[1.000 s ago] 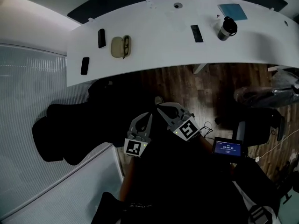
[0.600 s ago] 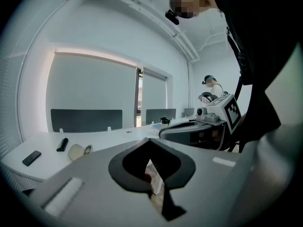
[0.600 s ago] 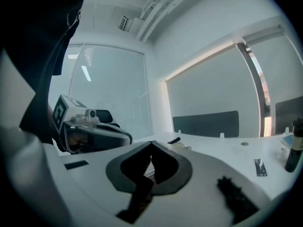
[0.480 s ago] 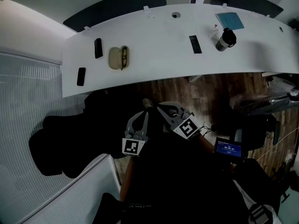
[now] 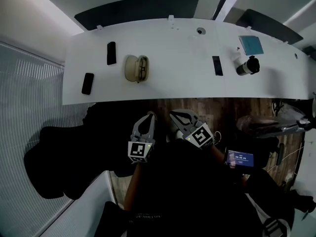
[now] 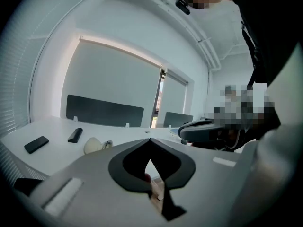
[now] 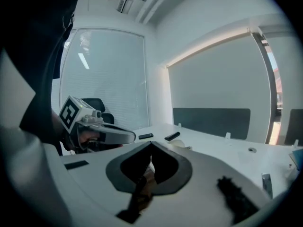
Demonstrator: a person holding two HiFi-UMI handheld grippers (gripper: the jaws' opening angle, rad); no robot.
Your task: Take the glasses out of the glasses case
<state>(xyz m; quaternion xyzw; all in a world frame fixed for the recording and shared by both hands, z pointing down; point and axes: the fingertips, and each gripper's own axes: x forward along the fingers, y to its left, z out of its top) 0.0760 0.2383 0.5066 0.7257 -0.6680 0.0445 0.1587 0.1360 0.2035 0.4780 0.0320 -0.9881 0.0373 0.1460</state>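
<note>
An open beige glasses case [image 5: 137, 68] lies on the white curved table [image 5: 173, 78], left of its middle, with dark-framed glasses [image 5: 143, 67] in its right half. My left gripper [image 5: 149, 116] and right gripper [image 5: 173, 115] hang side by side over the wood floor, short of the table's near edge. Both point toward it, shut and holding nothing. In the left gripper view the case [image 6: 93, 145] lies ahead to the left, beyond the closed left gripper [image 6: 150, 141]. The right gripper view shows the case [image 7: 179, 144] just past the closed right gripper [image 7: 151, 144].
On the table lie a black phone [image 5: 88, 83], a black bar [image 5: 111, 53], a dark remote [image 5: 217, 65], a tumbler [image 5: 248, 65] and a blue notebook [image 5: 251, 45]. A black office chair [image 5: 64, 147] stands to the left, and a small lit screen [image 5: 240, 158] to the right.
The table and the case have come nearer in the head view. Both grippers moved toward the table's edge and stayed shut and empty.
</note>
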